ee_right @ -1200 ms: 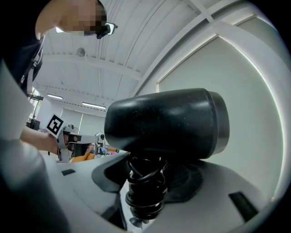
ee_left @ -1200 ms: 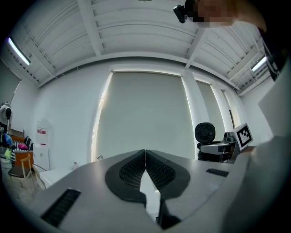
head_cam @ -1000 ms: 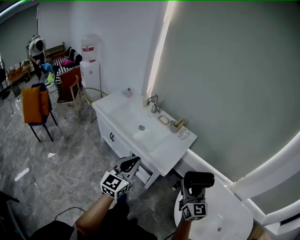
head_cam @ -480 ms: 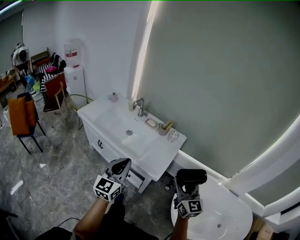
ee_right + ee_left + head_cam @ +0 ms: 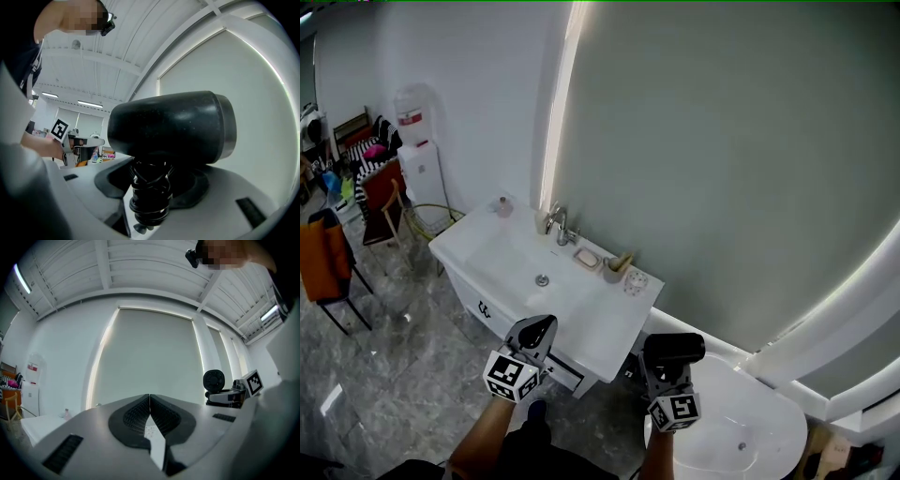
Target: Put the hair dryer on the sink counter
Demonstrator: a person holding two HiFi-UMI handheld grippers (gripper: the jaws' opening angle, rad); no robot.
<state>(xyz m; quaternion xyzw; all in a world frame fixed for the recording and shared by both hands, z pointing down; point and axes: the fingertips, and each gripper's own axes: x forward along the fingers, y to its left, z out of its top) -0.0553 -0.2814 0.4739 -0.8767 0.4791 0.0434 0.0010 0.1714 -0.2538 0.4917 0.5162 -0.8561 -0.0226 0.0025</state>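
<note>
A black hair dryer [image 5: 673, 349] stands upright in my right gripper [image 5: 671, 367], whose jaws are shut on its handle wrapped with coiled cord [image 5: 150, 187]; the barrel [image 5: 171, 126] fills the right gripper view. The dryer hangs in the air right of the white sink counter [image 5: 600, 323], over the floor beside a white round basin. My left gripper [image 5: 536, 333] is shut with nothing in it, held just in front of the counter's near edge. In the left gripper view its pads [image 5: 150, 416] meet, and the hair dryer [image 5: 213, 380] shows at the right.
On the counter stand a faucet [image 5: 556, 223], a soap dish [image 5: 586, 258], a cup with brushes [image 5: 614, 267], a small white item [image 5: 636, 279] and a bottle [image 5: 502, 205]. A white round basin [image 5: 741, 427] lies at lower right. Chairs [image 5: 328, 262] and a water dispenser [image 5: 417, 155] stand at far left.
The view has swung and come closer: the sink counter has shifted left and toward me. Both grippers keep their pose, the right still holding the hair dryer.
</note>
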